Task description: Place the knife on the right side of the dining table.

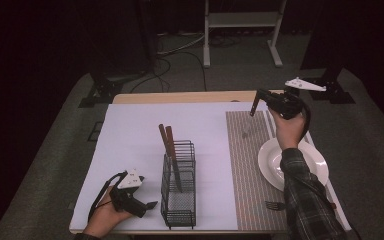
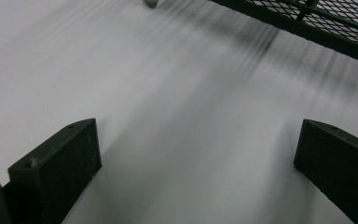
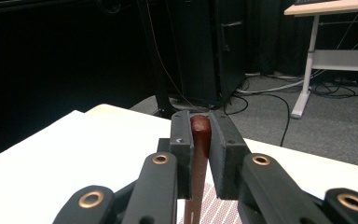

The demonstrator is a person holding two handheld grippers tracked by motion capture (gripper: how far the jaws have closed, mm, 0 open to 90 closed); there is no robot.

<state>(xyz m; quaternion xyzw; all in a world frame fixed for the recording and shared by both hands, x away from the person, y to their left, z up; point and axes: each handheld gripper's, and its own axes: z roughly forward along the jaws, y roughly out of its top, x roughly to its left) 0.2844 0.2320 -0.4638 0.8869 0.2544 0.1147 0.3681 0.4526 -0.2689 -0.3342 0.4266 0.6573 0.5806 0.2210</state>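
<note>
The right hand-held gripper (image 1: pixel 260 102) is raised above the far end of a striped mat (image 1: pixel 247 165), its black jaws pinching the rounded end of a reddish-brown wooden handle (image 3: pixel 199 140); in the high view the held piece hangs tilted down from the jaws as a thin dark stick, and what kind of utensil it is cannot be told. The left hand-held gripper (image 1: pixel 147 206) rests low at the near edge of the surface (image 1: pixel 130 145), which is covered in smooth white sheet, just beside a black wire-mesh caddy (image 1: pixel 179 200). Its blocky black jaws are spread wide with bare white between them, and the mesh wall of the caddy (image 2: pixel 317 23) runs across the upper right of the left gripper view. The caddy is a tall rectangular basket of thin bars and fine mesh; two brown-handled utensils (image 1: pixel 167 142) stand tilted in its far part, handles leaning left. A round, glossy white plate (image 1: pixel 270 162) sits on the mat under the right forearm in a plaid sleeve (image 1: pixel 307 200). A dark metal fork (image 1: pixel 275 205) lies flat on the mat near the front edge.
</note>
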